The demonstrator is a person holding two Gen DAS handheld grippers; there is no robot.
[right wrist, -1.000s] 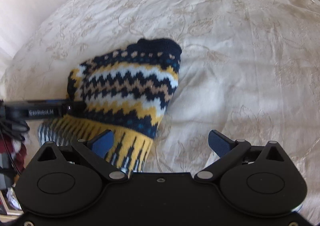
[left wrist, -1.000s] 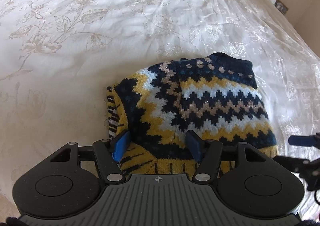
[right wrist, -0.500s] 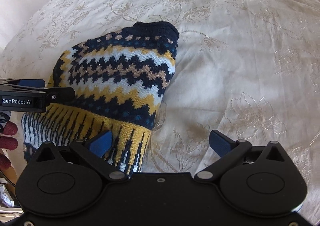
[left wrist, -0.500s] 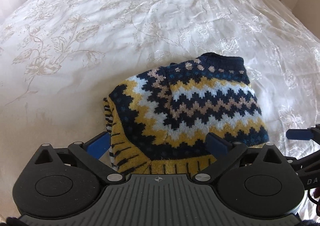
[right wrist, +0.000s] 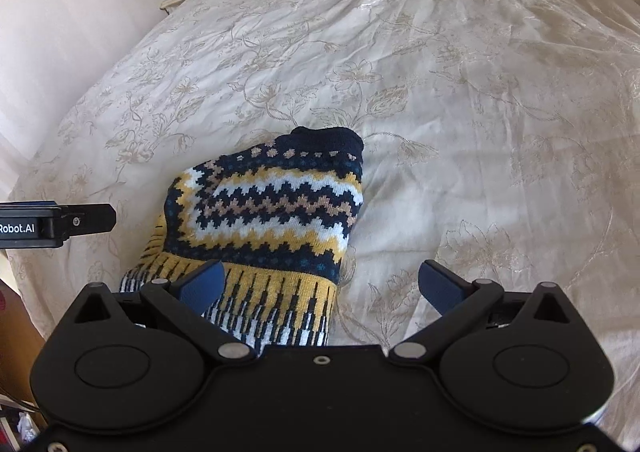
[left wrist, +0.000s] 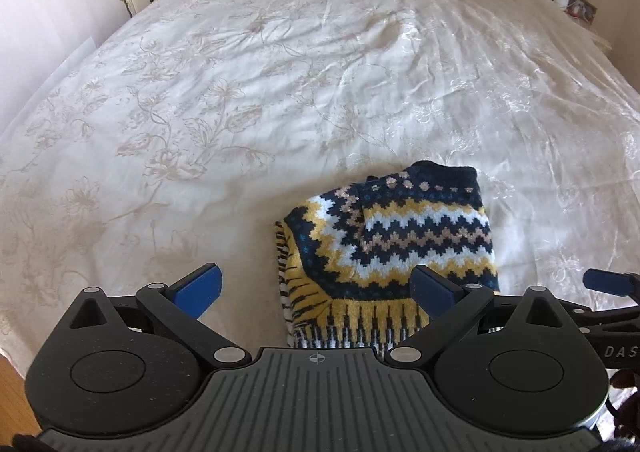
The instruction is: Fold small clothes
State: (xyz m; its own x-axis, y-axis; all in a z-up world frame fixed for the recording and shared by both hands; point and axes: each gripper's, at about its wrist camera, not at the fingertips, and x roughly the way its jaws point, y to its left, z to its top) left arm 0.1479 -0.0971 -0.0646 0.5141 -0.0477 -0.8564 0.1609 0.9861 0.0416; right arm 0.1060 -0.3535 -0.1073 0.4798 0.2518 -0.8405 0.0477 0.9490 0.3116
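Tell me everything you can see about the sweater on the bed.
The sweater is a small knit, folded into a compact bundle. Navy, yellow, white and tan zigzag bands cross it, with a navy collar at the far end and a yellow, navy and white striped hem nearest the cameras. It lies flat on the cream floral bedspread. Neither open hand-held gripper grips it.

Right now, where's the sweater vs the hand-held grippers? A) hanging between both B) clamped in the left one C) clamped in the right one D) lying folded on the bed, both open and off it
D: the sweater lies folded on the bedspread, and the left hand-held gripper and right hand-held gripper both have their jaws spread wide with nothing between them.
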